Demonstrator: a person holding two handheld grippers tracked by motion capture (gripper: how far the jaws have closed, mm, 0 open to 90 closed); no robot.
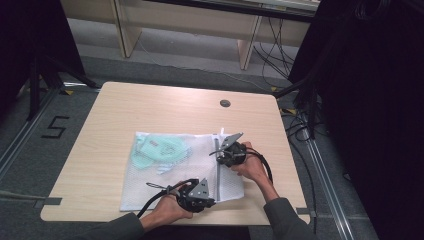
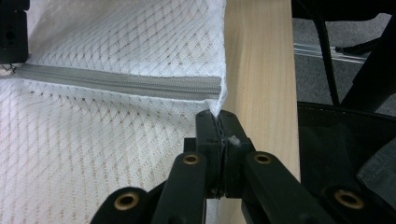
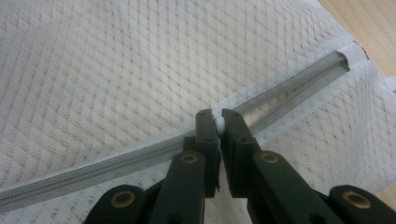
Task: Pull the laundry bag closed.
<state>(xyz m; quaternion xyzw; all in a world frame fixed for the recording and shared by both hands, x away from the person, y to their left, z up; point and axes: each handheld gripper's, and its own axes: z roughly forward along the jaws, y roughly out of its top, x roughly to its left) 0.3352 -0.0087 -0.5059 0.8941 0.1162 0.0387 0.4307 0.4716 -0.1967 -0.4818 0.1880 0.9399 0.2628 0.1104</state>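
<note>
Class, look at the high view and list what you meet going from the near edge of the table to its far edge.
Left tongs pinching the near end of the mesh laundry bag → right tongs at the zip → mint-green items inside the bag → round dark cap in the table.

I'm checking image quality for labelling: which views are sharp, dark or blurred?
High view: soft and dim, black surroundings, table evenly lit. Left gripper view: mesh bag and zipper sharp, near jaws slightly soft. Right gripper view: white zipper pull clear, far mesh blurred; no glare.
</note>
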